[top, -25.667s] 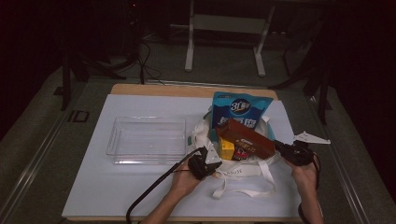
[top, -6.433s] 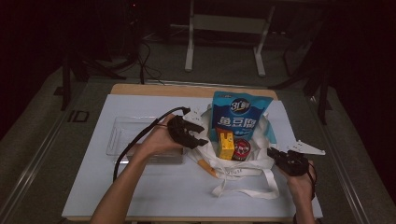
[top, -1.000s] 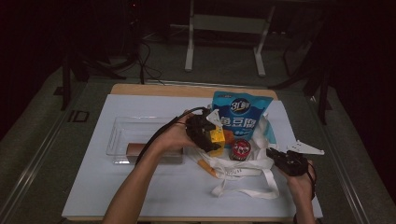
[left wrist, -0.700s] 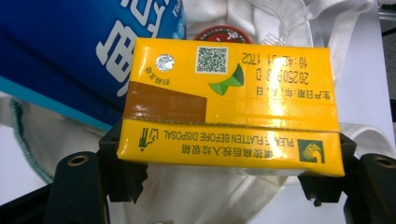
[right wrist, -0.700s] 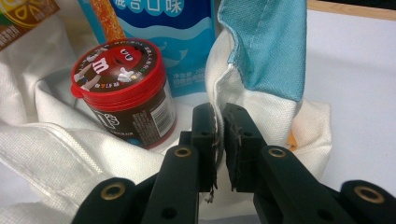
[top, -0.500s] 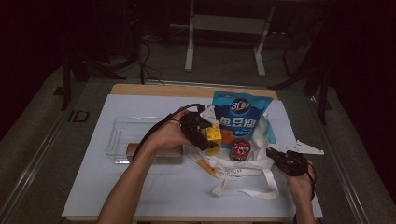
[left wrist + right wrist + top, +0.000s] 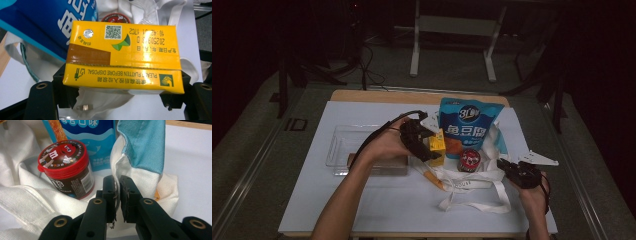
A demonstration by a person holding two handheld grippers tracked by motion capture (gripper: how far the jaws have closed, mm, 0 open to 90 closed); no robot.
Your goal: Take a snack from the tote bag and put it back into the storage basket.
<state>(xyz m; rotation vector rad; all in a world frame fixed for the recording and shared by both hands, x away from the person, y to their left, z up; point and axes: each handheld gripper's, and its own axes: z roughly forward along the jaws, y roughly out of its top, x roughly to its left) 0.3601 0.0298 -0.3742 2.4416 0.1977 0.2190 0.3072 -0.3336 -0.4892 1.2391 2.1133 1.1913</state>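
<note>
Above the bag's mouth, a yellow carton [image 7: 122, 57] comes out in the left gripper [image 7: 422, 145].

Its jaws are shut on the carton's two ends, holding it clear of the white cloth bag [image 7: 472, 175]. The right gripper [image 7: 117, 195] pinches the bag's rim, jaws nearly closed on the cloth, keeping it open. A red-lidded jar [image 7: 66, 172] and blue pouch [image 7: 469, 125] remain inside. Unpacking seems under way; next, the carton likely goes to the clear tray [image 7: 342, 145] on the worktop [image 7: 377, 210], needing a level carry and a gentle release.
</note>
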